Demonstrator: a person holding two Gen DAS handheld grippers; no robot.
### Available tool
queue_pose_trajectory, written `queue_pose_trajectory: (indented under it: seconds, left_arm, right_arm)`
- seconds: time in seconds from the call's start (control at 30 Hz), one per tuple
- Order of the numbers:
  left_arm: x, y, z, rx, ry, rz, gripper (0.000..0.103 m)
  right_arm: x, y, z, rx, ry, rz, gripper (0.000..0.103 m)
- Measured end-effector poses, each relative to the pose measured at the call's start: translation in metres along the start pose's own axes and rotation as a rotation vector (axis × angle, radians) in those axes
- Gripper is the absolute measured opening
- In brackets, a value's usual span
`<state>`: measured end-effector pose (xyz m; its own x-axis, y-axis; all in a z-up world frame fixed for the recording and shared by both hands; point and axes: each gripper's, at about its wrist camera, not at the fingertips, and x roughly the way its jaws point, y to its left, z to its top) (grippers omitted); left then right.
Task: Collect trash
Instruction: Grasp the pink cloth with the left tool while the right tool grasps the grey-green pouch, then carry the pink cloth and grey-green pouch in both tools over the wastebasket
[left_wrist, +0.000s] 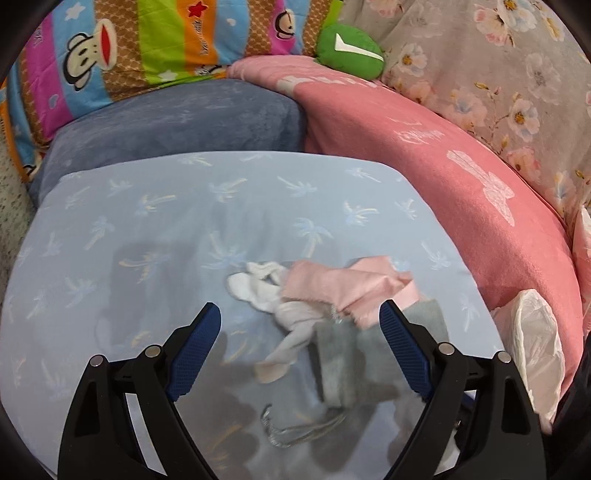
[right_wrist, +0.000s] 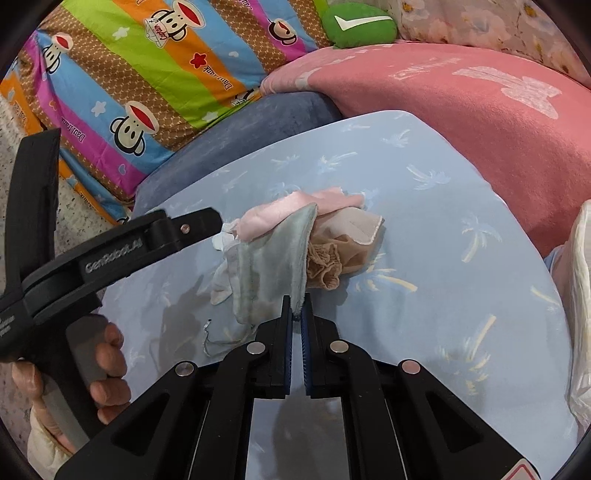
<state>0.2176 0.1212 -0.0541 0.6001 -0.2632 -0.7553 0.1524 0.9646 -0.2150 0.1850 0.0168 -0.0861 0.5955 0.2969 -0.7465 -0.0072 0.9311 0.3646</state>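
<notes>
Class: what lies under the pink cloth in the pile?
Under the pink cloth a white sock and a grey cloth show partly. Anything deeper is covered.

bright, even light; soft shadows, slight blur, strong fisheye warping at edges.

Left gripper (left_wrist: 300, 321) spread wide; right gripper (right_wrist: 296, 314) pinched closed.

Both wrist views look down and forward, close over the pale-blue bench (left_wrist: 147, 229); the right one sits further right, sharing the cloth pile (right_wrist: 280, 243).
</notes>
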Motion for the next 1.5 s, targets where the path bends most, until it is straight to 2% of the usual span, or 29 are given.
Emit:
queue_pose_trajectory:
  seconds: [0.17,0.23,0.33,0.4,0.5,0.57,0.93,1.23,1.5]
  left_arm:
    - [0.025,-0.016,0.003,0.012,0.044,-0.020,0.083]
    - [0.030,-0.021,0.004,0.018,0.052,-0.028,0.078]
    - [0.040,-0.030,0.004,0.039,0.072,-0.040,0.060]
    - [0.046,-0.031,0.002,0.043,0.084,-0.036,0.036]
    - [0.044,-0.029,0.002,0.033,0.083,-0.038,0.011]
    - [0.038,-0.026,0.003,0.019,0.074,-0.051,0.007]
    - [-0.011,-0.041,0.014,0.057,-0.018,-0.064,0.005]
    - [-0.054,-0.080,0.020,0.111,-0.096,-0.093,0.005]
    - [-0.078,-0.123,0.014,0.176,-0.126,-0.139,0.005]
  right_arm:
    - [0.002,-0.015,-0.009,0.023,0.019,-0.004,0.004]
    - [0.004,-0.019,-0.009,0.029,0.023,-0.003,0.004]
    - [0.005,-0.025,-0.009,0.039,0.020,0.001,0.004]
    - [0.005,-0.028,-0.008,0.045,0.020,0.004,0.004]
    - [0.004,-0.029,-0.006,0.048,0.014,0.006,0.004]
    - [0.001,-0.029,-0.004,0.049,0.004,0.010,0.004]
    - [-0.047,-0.028,0.013,0.044,-0.110,0.035,0.004]
    - [-0.112,-0.045,0.027,0.059,-0.238,0.015,0.004]
    - [-0.170,-0.078,0.030,0.102,-0.338,-0.024,0.004]
